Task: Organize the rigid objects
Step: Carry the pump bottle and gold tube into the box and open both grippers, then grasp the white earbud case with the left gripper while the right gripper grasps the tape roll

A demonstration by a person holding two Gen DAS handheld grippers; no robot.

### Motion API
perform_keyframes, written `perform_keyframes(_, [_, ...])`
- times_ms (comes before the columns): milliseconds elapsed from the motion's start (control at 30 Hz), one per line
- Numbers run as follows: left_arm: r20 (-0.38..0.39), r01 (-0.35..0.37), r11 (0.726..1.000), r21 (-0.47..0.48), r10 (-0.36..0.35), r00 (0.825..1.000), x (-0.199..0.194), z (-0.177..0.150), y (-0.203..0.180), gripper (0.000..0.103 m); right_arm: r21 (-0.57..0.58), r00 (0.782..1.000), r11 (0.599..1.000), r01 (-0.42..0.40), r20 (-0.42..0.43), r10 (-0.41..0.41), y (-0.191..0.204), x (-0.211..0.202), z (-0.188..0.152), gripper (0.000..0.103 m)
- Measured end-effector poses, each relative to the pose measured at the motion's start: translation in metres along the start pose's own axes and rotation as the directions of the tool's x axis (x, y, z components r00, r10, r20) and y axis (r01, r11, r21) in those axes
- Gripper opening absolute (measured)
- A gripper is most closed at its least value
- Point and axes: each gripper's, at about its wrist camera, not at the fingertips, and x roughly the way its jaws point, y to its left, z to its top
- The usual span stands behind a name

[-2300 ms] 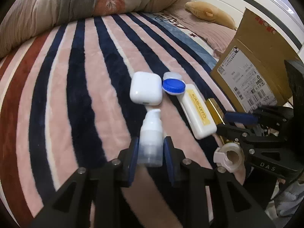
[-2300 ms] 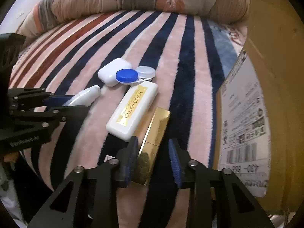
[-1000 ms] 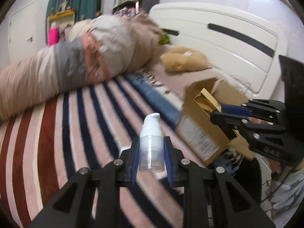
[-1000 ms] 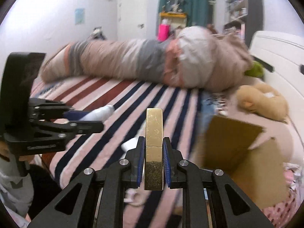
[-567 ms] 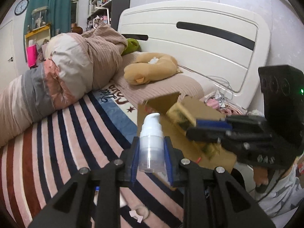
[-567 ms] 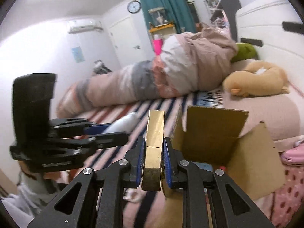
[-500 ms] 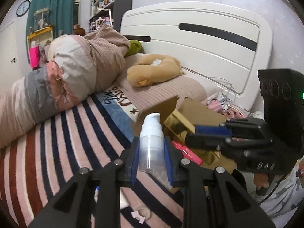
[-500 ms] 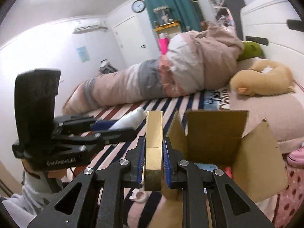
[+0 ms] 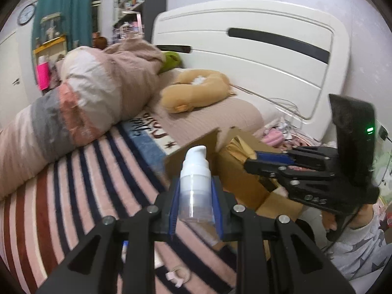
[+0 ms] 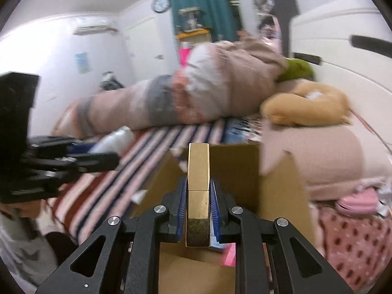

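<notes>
Overhead, left tool (image 9: 195, 209) pinches pump bottle (image 9: 195, 186); right tool (image 10: 198, 210) pinches gold case (image 10: 198, 191) above cardboard box (image 10: 276, 186).

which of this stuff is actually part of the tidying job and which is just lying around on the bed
Part of the job:
- pump bottle, clamped in the left gripper
- gold case, clamped in the right gripper
- cardboard box, open, under the gold case

Just lying about:
- rolled duvet
- tan neck pillow
- striped blanket

upright clear pump bottle (image 9: 195, 191); gold case (image 10: 198, 193) above open cardboard box (image 10: 235, 171)
</notes>
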Motion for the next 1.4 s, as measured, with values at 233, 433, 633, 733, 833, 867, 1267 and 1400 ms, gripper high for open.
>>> perform_keyframes(233, [-0.088,0.041,0.998,0.038,-0.037,0.995,0.05,0.012,-0.032,0.021,-0.028,0.991,0.995,0.097,-0.094,-0.099,-0.032,0.02,-0.021,0.014])
perform_keyframes(433, [-0.154,0.032,0.999,0.039,-0.025,0.988,0.078,0.007,-0.039,0.021,-0.053,0.993,0.995,0.083,-0.086,-0.087,-0.041,0.023,-0.029,0.014])
perform_keyframes(633, [-0.19,0.028,0.999,0.045,-0.019,0.982,0.086,0.0,-0.039,0.021,-0.044,0.996,0.998,0.045,-0.08,-0.048,-0.044,0.026,-0.032,0.014])
perform_keyframes(733, [-0.196,0.036,0.998,0.05,-0.026,0.98,0.085,-0.002,-0.039,0.021,-0.037,0.996,0.999,0.034,-0.079,-0.037,-0.045,0.026,-0.032,0.014])
perform_keyframes(833, [-0.195,0.046,0.998,0.051,-0.035,0.98,0.081,-0.003,-0.039,0.022,-0.038,0.996,0.999,0.028,-0.082,-0.031,-0.045,0.026,-0.032,0.014])
perform_keyframes(867, [-0.194,0.046,0.998,0.053,-0.035,0.98,0.08,-0.003,-0.039,0.022,-0.04,0.996,0.999,0.029,-0.083,-0.032,-0.045,0.026,-0.032,0.014])
perform_keyframes(1267, [-0.104,-0.006,0.999,-0.032,0.003,0.995,0.025,-0.023,0.002,0.046,-0.066,0.997,0.997,0.031,-0.073,-0.036,-0.02,0.011,-0.022,0.014])
perform_keyframes(1400, [-0.065,-0.056,0.995,-0.079,0.05,0.997,-0.004,-0.039,0.033,0.047,-0.098,0.999,0.994,-0.038,-0.034,0.035,0.013,-0.001,-0.014,0.014])
